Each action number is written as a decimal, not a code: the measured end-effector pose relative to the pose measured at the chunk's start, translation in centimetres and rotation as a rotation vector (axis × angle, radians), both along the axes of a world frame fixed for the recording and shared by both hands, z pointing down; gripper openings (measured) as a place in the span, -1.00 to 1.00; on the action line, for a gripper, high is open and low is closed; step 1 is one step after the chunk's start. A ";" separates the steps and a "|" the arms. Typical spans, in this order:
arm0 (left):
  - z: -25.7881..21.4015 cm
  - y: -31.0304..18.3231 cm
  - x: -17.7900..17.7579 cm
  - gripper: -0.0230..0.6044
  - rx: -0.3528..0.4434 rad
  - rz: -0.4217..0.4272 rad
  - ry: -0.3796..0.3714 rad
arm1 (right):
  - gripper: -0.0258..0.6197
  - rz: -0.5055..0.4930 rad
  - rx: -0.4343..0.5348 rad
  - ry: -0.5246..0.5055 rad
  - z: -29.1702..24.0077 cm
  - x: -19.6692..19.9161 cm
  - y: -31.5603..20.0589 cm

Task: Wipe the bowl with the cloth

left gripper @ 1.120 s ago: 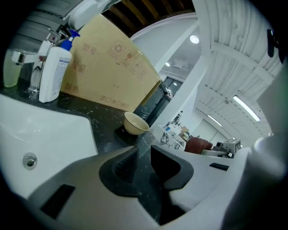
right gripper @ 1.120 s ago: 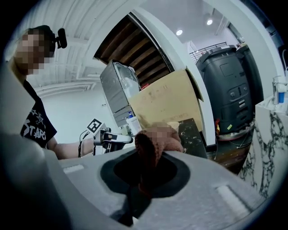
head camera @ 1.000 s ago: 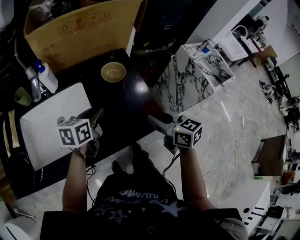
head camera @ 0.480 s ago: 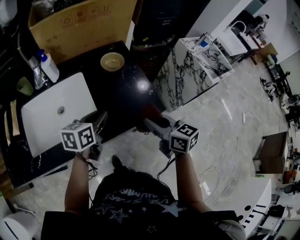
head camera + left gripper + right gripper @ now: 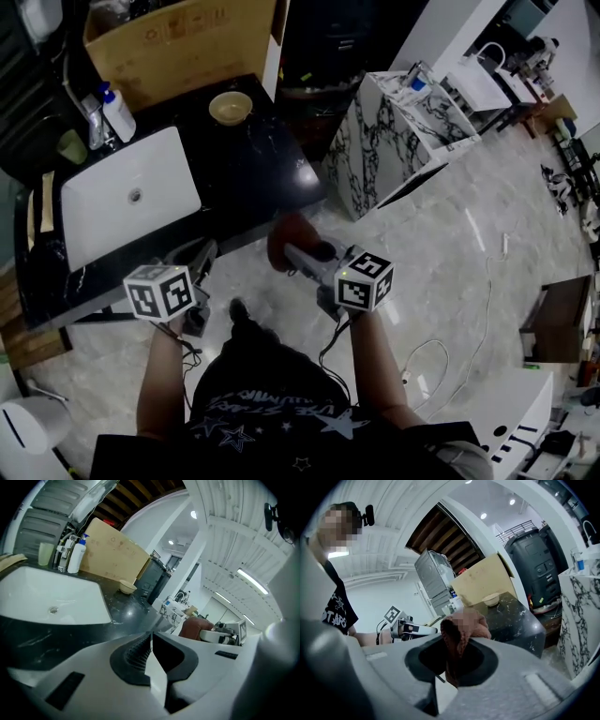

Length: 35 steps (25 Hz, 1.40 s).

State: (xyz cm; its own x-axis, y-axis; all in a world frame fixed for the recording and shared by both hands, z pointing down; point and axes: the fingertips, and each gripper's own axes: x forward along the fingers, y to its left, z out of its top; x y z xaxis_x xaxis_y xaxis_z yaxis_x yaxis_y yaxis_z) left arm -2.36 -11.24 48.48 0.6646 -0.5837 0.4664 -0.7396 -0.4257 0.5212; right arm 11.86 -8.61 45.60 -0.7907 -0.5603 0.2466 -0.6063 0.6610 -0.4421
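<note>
Rust-brown cloth (image 5: 457,641) is clamped in the right gripper's (image 5: 296,253) jaws, just off the counter's (image 5: 253,178) near edge. Beside it, the left gripper's (image 5: 151,639) jaws have just been closing and now meet on nothing. Beyond lies a white sink (image 5: 103,211). The bowl (image 5: 231,108) sits at the counter's far corner, by a cardboard box (image 5: 178,42).

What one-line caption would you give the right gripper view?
Right gripper shut on a reddish cloth, facing the bowl on the dark counter.
</note>
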 end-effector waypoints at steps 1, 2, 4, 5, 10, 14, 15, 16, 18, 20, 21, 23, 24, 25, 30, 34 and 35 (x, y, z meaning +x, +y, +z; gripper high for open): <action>0.1 1.0 0.0 -0.86 -0.004 -0.012 -0.003 | -0.77 -0.013 -0.002 -0.002 0.2 -0.1 0.6; 0.3 2.0 -0.1 -0.87 -0.008 -0.024 -0.005 | -0.77 -0.027 -0.008 -0.006 0.4 -0.3 1.1; 0.4 3.8 -0.4 -0.87 -0.015 -0.044 -0.005 | -0.77 -0.056 -0.027 -0.013 1.2 -0.6 2.2; 0.4 4.6 -0.6 -0.87 -0.018 -0.052 -0.006 | -0.77 -0.068 -0.036 -0.012 1.5 -0.8 2.7; 0.4 7.0 -2.6 -0.87 -0.019 -0.087 -0.027 | -0.77 -0.104 -0.036 0.000 1.8 -2.5 4.6; -0.7 7.8 -4.3 -0.87 0.024 -0.083 -0.036 | -0.77 -0.104 -0.024 0.005 1.2 -4.2 6.0; -1.1 8.0 -4.7 -0.87 0.038 -0.074 -0.035 | -0.77 -0.096 -0.019 0.010 0.9 -4.7 6.3; -1.5 8.3 -5.3 -0.87 0.049 -0.064 -0.031 | -0.77 -0.086 -0.011 0.016 0.6 -5.3 6.6; -1.9 9.1 -6.8 -0.87 0.059 -0.043 -0.021 | -0.77 -0.062 0.004 0.023 0.0 -6.9 7.4; -1.9 10.3 -9.0 -0.87 0.062 -0.024 -0.013 | -0.77 -0.037 0.015 0.024 -0.3 -9.1 8.6; -1.9 10.9 -10.1 -0.87 0.064 -0.012 -0.010 | -0.77 -0.022 0.016 0.022 -0.4 -10.3 9.3; -1.8 12.2 -12.2 -0.87 0.068 0.015 -0.004 | -0.77 0.014 0.014 0.016 -0.3 -12.6 10.7; -1.8 13.0 -13.2 -0.87 0.069 0.028 0.000 | -0.77 0.032 0.013 0.015 -0.2 -13.6 11.5; -1.7 13.7 -14.2 -0.87 0.069 0.039 0.004 | -0.77 0.049 0.012 0.017 -0.1 -14.7 12.4; -1.2 17.1 -18.5 -0.87 0.080 0.084 0.016 | -0.77 0.119 0.029 0.024 -0.4 -18.7 16.6; -1.6 19.8 -21.2 -0.87 0.104 0.119 0.039 | -0.77 0.150 0.036 0.049 -0.4 -21.5 20.2; -1.7 20.5 -21.9 -0.87 0.110 0.129 0.045 | -0.77 0.156 0.038 0.059 -0.4 -22.2 21.0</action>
State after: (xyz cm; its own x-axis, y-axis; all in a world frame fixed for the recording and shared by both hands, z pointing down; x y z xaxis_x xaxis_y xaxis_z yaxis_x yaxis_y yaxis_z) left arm -24.29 9.23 46.83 0.7559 -0.5385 0.3724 -0.6524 -0.5719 0.4972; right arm -10.37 12.36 45.22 -0.6783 -0.6849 0.2661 -0.7269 0.5725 -0.3791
